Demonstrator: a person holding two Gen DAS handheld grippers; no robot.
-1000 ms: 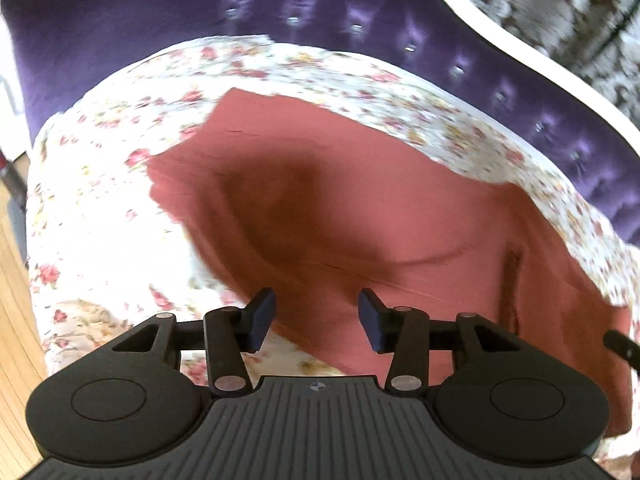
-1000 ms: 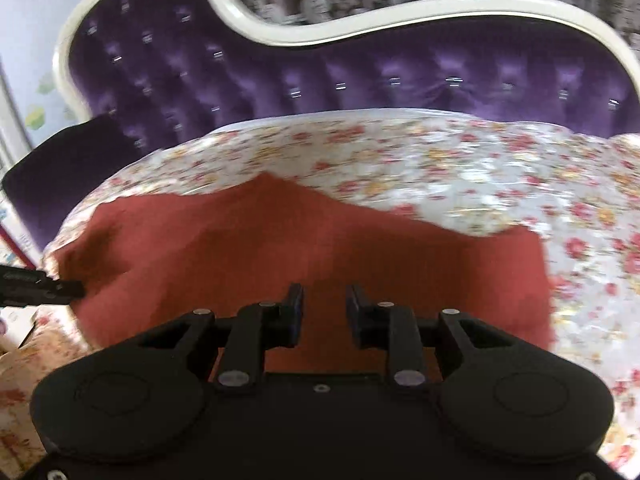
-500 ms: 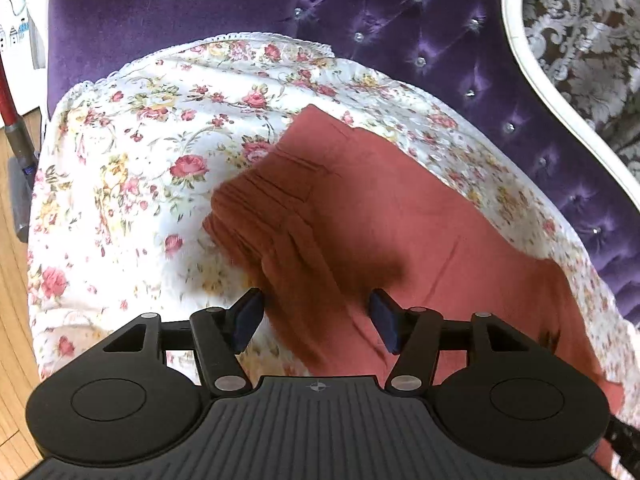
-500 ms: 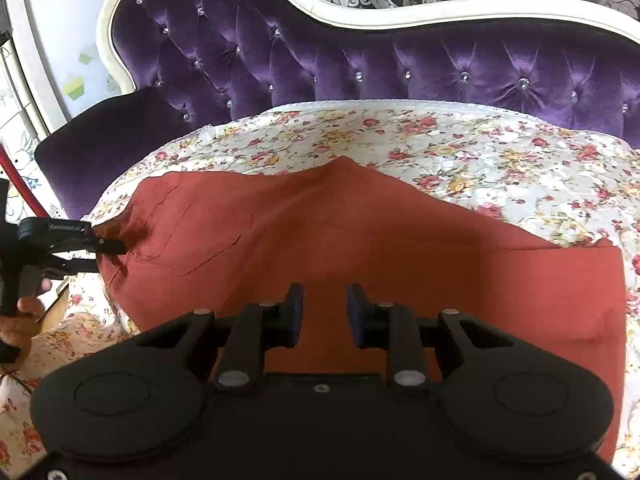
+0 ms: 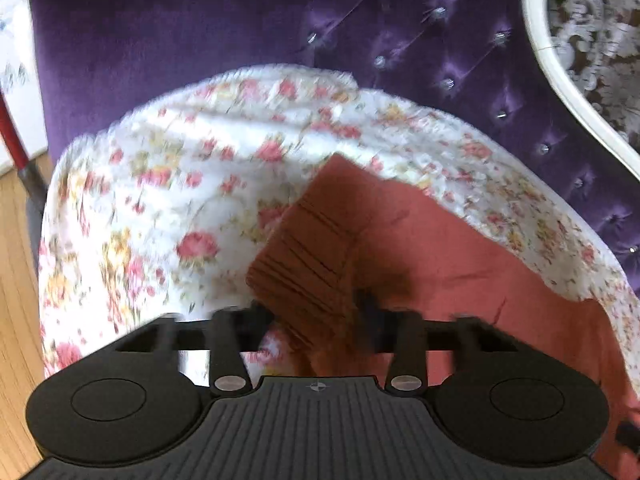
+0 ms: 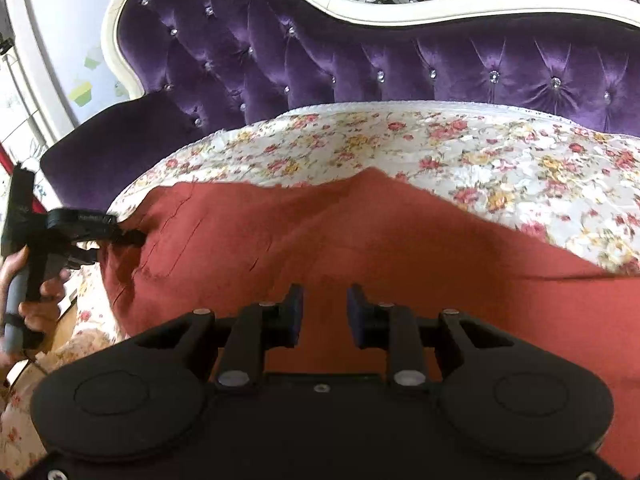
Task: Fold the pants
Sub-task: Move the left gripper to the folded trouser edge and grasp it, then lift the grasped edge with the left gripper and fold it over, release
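Observation:
Rust-red pants [image 6: 360,240] lie spread on a floral sheet [image 6: 460,148] over a purple sofa. In the left wrist view the pleated waistband end [image 5: 312,264] of the pants sits between the fingers of my left gripper [image 5: 316,312], whose jaws stand wide apart around the cloth; the view is blurred. The left gripper also shows in the right wrist view [image 6: 120,236] at the left end of the pants, held by a hand. My right gripper [image 6: 324,312] is open, low over the near edge of the pants, holding nothing.
The tufted purple sofa back [image 6: 360,60] with a white frame [image 6: 400,12] rises behind the sheet. A purple armrest [image 6: 120,140] stands at the left end. Wooden floor [image 5: 16,280] and a red pole [image 5: 12,132] lie beyond the sheet's left edge.
My left gripper moved in to the waistband end, and the cloth now sits between its fingers. The right gripper has come lower and closer to the pants, still open.

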